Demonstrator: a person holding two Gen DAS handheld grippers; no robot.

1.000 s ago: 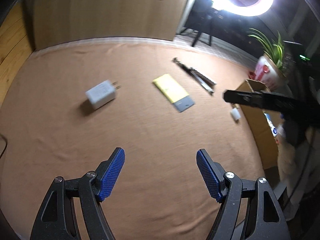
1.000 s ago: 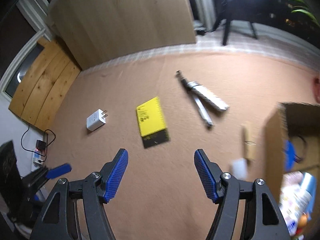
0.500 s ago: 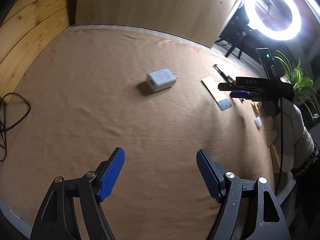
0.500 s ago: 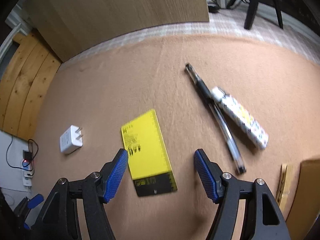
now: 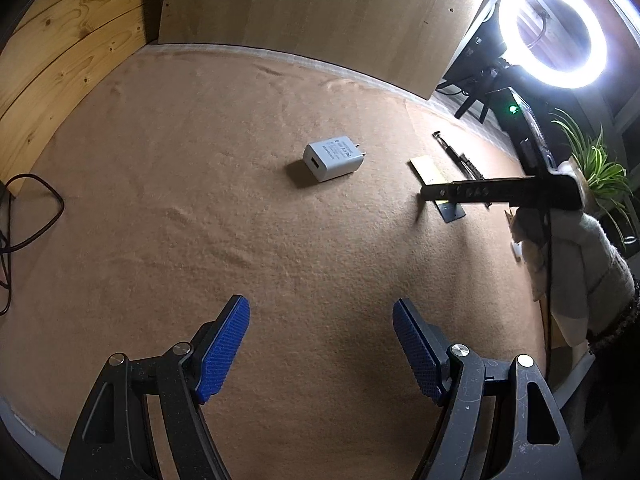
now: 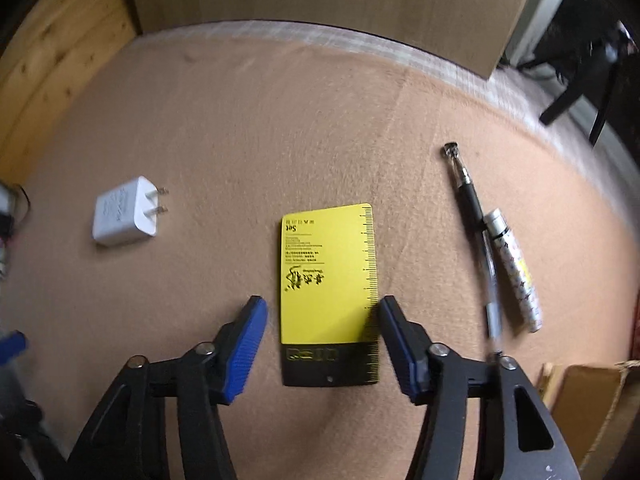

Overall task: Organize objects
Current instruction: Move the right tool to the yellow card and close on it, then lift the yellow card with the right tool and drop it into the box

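A yellow and black card [image 6: 328, 280] lies flat on the tan cloth. My right gripper [image 6: 320, 324] is open and low over it, one finger on each side of its near end. A white charger [image 6: 126, 212] lies to the left. A black pen [image 6: 474, 224] and a white patterned tube [image 6: 516, 276] lie to the right. My left gripper [image 5: 320, 332] is open and empty above bare cloth. In the left wrist view the charger [image 5: 332, 157] lies ahead, and the right gripper [image 5: 500, 192] hangs over the card [image 5: 430, 168] at the right.
A cardboard box [image 6: 592, 400] stands at the right edge, with a wooden clip [image 6: 548, 378] beside it. A ring light [image 5: 552, 34] and a potted plant [image 5: 596, 168] are at the far right. A dark cable [image 5: 32, 216] lies at the left edge. Wooden panels back the table.
My right gripper has come down and forward until its fingers straddle the card. My left gripper has swung left, so the charger is now ahead of it.
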